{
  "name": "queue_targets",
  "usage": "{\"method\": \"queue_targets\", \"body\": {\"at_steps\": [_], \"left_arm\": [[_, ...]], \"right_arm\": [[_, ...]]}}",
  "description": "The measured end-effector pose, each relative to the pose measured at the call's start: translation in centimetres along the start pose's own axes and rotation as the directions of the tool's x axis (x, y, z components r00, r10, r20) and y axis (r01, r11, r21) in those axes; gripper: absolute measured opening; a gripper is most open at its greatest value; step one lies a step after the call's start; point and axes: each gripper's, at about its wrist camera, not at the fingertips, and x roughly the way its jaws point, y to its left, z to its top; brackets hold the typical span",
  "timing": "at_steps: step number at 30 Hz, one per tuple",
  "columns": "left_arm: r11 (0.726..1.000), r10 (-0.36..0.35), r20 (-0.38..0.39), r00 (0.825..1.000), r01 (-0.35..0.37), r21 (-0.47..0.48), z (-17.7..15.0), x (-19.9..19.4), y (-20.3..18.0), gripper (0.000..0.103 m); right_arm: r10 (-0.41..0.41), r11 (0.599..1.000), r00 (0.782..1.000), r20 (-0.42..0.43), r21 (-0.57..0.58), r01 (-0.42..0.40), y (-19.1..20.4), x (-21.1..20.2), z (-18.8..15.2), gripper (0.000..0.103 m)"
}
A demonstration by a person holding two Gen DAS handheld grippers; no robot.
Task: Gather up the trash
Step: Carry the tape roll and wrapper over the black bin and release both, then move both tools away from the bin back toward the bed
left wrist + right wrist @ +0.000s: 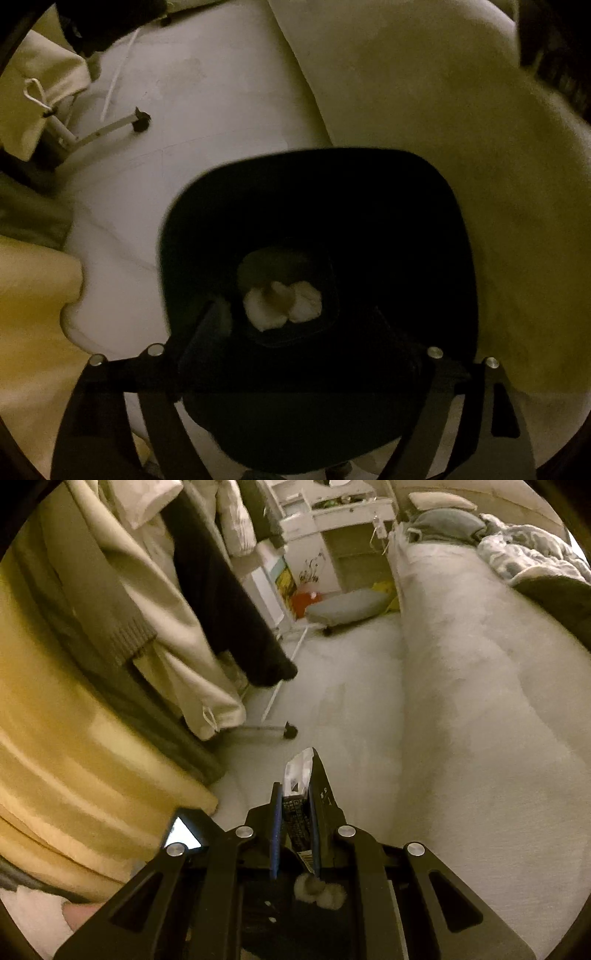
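Right gripper (295,805): closed narrowly on a printed wrapper (296,775), which is pinched between the blue pads (275,834) and sticks out past the fingertips above the floor.
Left gripper (295,321): pointed steeply down over the black bin (388,229); its jaws are seen spread wide, with nothing gripped between them.
Crumpled tissue (282,304): seen lying at the bottom of the black bin, directly below the left gripper.
Black bin: stood on the pale floor (207,110), just beside the bed (461,129).
Floor beyond: a white rack foot (290,731) is seen under hanging clothes (166,635).
Far end: a grey cushion (343,607) is seen beneath white shelves (332,513); a rumpled blanket (532,557) lies on the bed.
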Motion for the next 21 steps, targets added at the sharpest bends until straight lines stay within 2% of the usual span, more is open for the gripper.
{"method": "queue_targets", "body": {"at_steps": [7, 12, 21], "left_arm": [[0.999, -0.011, 0.114, 0.993, 0.015, -0.037, 0.3, -3.9, 2.4, 0.086], [0.998, 0.014, 0.248, 0.969, 0.001, -0.064, 1.3, -7.1, 5.4, 0.083], [0.994, 0.016, 0.38, 0.925, 0.028, -0.11, 2.6, -12.0, 7.5, 0.072]], "right_arm": [[-0.03, 0.999, 0.994, -0.106, -0.048, 0.025, 1.0, 3.8, -1.1, 0.013], [-0.052, 0.997, 0.982, -0.18, -0.065, 0.041, 1.2, 6.9, -2.4, 0.013], [-0.078, 0.992, 0.948, -0.307, -0.117, 0.044, 2.4, 11.8, -5.4, 0.013]]}}
